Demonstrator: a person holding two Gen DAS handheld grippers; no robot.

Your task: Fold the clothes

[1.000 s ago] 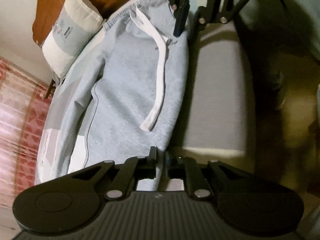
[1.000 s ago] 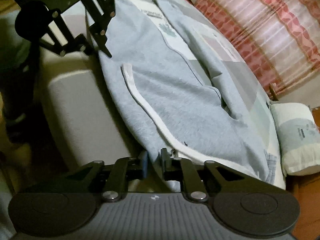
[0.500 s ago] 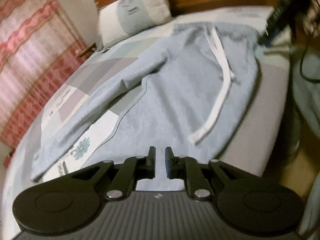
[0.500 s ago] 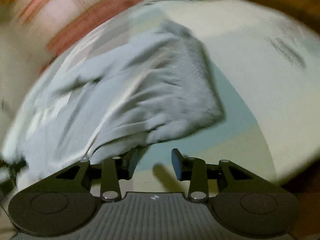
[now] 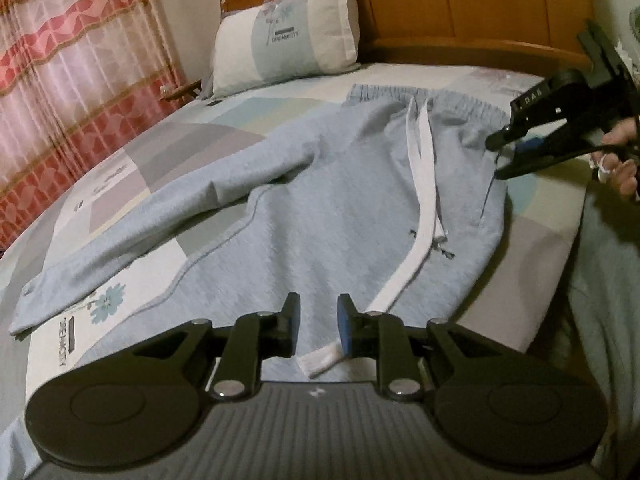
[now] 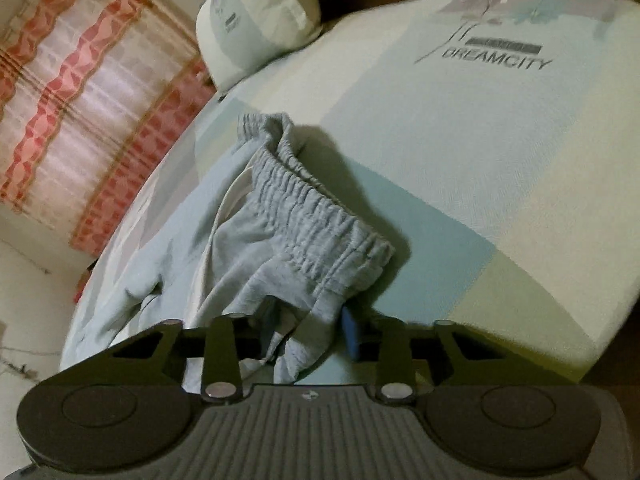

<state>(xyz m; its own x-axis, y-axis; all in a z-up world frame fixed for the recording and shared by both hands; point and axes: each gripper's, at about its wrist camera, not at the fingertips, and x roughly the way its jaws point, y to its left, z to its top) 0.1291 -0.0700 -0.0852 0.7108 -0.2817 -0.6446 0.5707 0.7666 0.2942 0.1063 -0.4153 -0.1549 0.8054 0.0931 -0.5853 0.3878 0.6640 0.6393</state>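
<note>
Grey fleece fills my right gripper (image 6: 308,332), its jaws closing on a bunched corner of the sweatpants' (image 5: 340,208) elastic waistband (image 6: 316,216), cloth plainly between the pads; from the left camera that same tool (image 5: 500,156) sits at the waist's far corner, a hand (image 5: 618,152) behind it. My left gripper (image 5: 319,322) hovers over the lower part of the garment, jaws opening and holding nothing, the white drawstring's (image 5: 420,200) end lying just under its right pad. Outward, the sweatpants lie spread on the patterned bed sheet (image 6: 460,168), one leg (image 5: 132,236) angled off toward the curtain (image 5: 72,60), a pillow (image 5: 288,32) against the wooden headboard (image 5: 480,4).

Risks, as I judge them: the right grip looks like a thick, uneven wad, so the waistband may slip out or drag crooked when lifted; the splayed leg could trail and spoil the fold's edge; the loose drawstring could snag in my left jaws if I close where they stand, lifting cord instead of cloth; the garment lies near the mattress edge and could slide off if pulled that way.
</note>
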